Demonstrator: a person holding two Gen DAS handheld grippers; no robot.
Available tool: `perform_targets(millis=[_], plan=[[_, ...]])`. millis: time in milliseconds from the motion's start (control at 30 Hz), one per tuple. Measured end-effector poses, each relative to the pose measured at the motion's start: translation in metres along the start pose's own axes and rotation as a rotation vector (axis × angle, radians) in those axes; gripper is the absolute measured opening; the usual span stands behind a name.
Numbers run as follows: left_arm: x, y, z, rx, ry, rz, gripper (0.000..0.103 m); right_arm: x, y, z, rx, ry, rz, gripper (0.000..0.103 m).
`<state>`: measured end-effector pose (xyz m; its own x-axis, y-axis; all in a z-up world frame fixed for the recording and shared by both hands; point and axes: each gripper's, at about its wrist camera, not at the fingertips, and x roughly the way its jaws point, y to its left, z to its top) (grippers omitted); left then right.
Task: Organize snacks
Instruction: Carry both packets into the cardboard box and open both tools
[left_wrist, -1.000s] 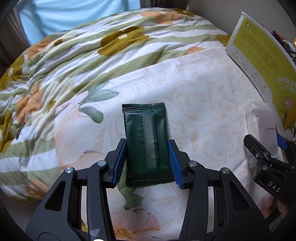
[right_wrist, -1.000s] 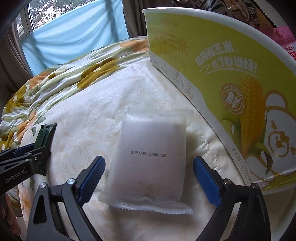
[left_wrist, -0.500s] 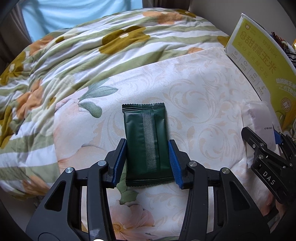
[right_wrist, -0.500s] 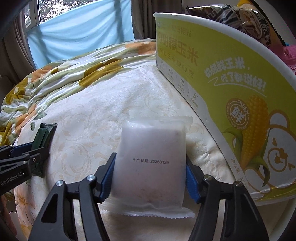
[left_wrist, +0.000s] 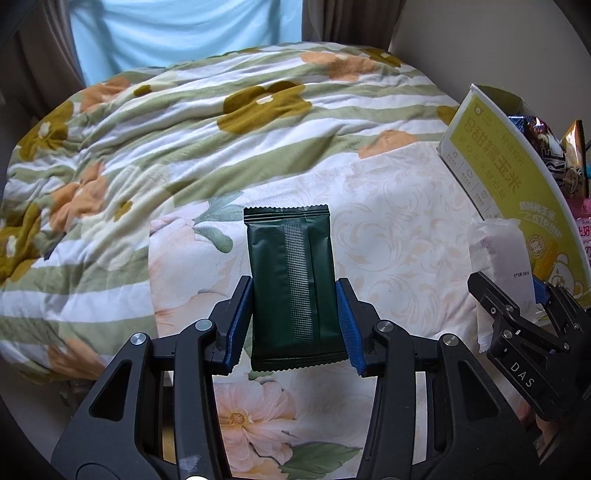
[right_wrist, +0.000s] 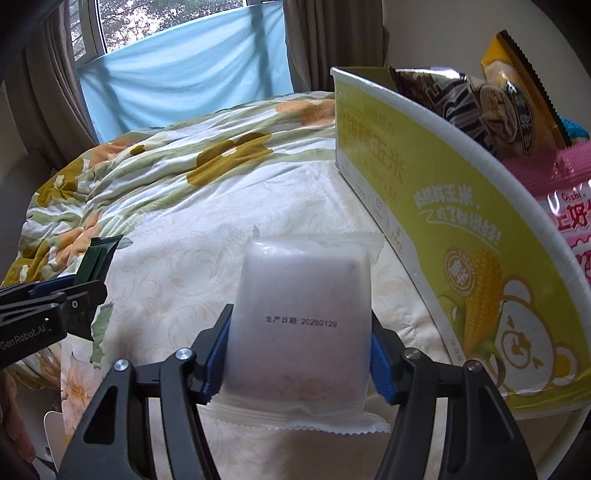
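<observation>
Green packet (left_wrist: 293, 284): dark green foil snack, crimped ends, ribbed seam down the middle; clamped between the blue pads of the left gripper (left_wrist: 294, 325), its far end pointing away from the camera, over the cream bedspread (left_wrist: 399, 236).
White packet (right_wrist: 301, 325): frosted, translucent wrapper with a printed date line across the front; sits between the blue pads of the right gripper (right_wrist: 299, 354), both pads pressed on its sides, lower crimped edge hanging below the fingers.
Left tongs: drawn together on the green packet – pads flat against both long edges.
Right tongs: closing, pads already against the white packet's sides.
Box (right_wrist: 454, 236): open-topped yellow-green carton with white rim, corn cob and bear printed on the side, standing on the bed just to the right of the white packet.
Box contents: several snack bags standing upright, tops above the rim – a dark brown patterned bag (right_wrist: 476, 107), a yellow bag with serrated edge (right_wrist: 517, 70) behind it, a pink bag (right_wrist: 557, 192) nearest the camera; a little turquoise shows at the far right, too small to tell what.
Relation of the two: seen from the left wrist, the white packet (left_wrist: 506, 258) and right gripper (left_wrist: 517, 314) lie to the right, near the box (left_wrist: 517, 192); seen from the right wrist, the green packet (right_wrist: 98, 258) and left gripper (right_wrist: 70, 295) lie to the left.
Bedding: floral quilt (left_wrist: 166, 155) in green, orange and mustard, bunched beyond the cream bedspread.
Background: pale blue cloth (right_wrist: 184, 74) across the window, brown curtains (right_wrist: 325, 40) on either side.
</observation>
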<state>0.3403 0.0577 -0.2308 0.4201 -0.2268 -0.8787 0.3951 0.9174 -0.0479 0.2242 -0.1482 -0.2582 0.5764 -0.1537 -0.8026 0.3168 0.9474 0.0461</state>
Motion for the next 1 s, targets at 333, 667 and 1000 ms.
perform_targets(millis=[333,667,1000], plan=[[-0.099,-0.027,0.024,-0.033,-0.11,0.038,0.041,-0.08,-0.007,0.043,-0.06,-0.078,0.155,0.059],[-0.157,-0.144,0.053,-0.064,-0.218,0.031,0.041,-0.142,-0.094,0.091,-0.126,-0.16,0.251,0.059],[-0.138,-0.325,0.062,-0.106,-0.195,-0.062,0.041,-0.156,-0.238,0.125,-0.212,-0.131,0.23,0.059]])
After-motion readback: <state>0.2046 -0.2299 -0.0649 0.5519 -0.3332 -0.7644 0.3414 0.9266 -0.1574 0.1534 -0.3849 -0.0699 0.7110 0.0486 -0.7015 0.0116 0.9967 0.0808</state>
